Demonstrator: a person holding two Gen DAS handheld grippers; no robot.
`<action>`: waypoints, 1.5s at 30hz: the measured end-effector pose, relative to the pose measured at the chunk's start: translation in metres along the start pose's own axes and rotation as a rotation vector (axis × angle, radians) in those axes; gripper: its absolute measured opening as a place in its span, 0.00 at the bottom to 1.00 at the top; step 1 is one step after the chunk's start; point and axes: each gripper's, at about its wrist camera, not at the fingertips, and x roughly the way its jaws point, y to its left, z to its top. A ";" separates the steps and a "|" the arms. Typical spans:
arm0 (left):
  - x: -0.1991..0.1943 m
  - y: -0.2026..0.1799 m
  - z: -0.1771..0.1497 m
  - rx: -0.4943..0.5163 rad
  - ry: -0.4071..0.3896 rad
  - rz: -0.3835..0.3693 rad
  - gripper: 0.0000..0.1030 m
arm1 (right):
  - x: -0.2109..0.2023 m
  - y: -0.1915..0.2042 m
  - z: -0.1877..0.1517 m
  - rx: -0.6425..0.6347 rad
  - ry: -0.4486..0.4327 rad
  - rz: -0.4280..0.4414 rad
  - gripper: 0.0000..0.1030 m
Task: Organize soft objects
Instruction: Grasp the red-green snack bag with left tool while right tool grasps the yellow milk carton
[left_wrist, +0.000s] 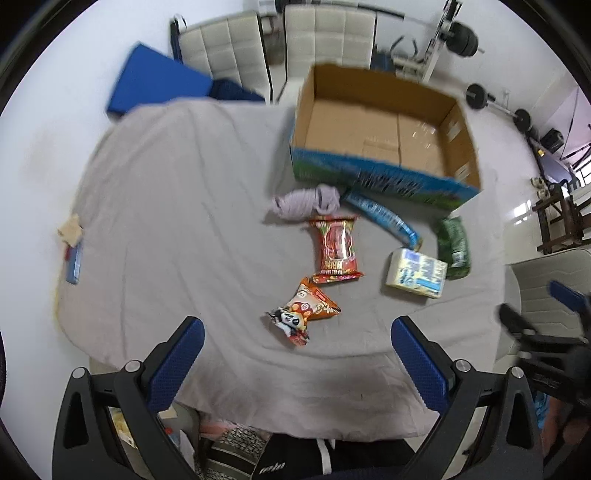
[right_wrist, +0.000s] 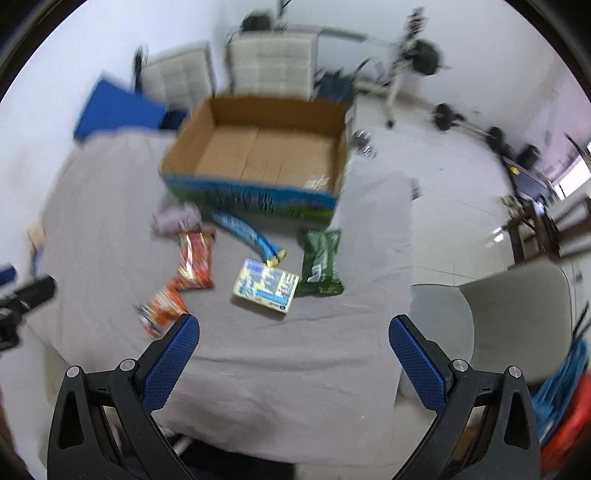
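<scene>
Several soft items lie on the grey cloth (left_wrist: 166, 206) in front of an open, empty cardboard box (left_wrist: 384, 125) (right_wrist: 266, 155): a lilac cloth bundle (left_wrist: 306, 201) (right_wrist: 175, 219), a red snack pack (left_wrist: 336, 247) (right_wrist: 195, 260), an orange panda pack (left_wrist: 303, 314) (right_wrist: 162, 308), a long blue pack (left_wrist: 384, 216) (right_wrist: 247, 234), a yellow-blue tissue pack (left_wrist: 415, 273) (right_wrist: 266, 286) and a green pack (left_wrist: 454, 242) (right_wrist: 319, 262). My left gripper (left_wrist: 297, 360) is open and empty, near the panda pack. My right gripper (right_wrist: 293, 360) is open and empty above the cloth's near part.
A small card and blue strip (left_wrist: 72, 247) lie at the cloth's left edge. Padded chairs (left_wrist: 332, 40) and a blue cushion (left_wrist: 155, 81) stand behind the table. A grey chair (right_wrist: 517, 317) is at the right. Gym weights (left_wrist: 498, 107) are on the floor.
</scene>
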 end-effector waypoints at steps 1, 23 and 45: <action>0.019 -0.001 0.002 -0.008 0.038 0.012 1.00 | 0.031 0.004 0.008 -0.039 0.057 0.012 1.00; 0.172 -0.007 0.045 -0.136 0.252 -0.082 1.00 | 0.260 0.004 0.043 0.122 0.484 0.259 0.75; 0.247 -0.056 0.051 0.035 0.333 -0.045 0.44 | 0.282 0.030 0.023 0.152 0.459 0.228 0.72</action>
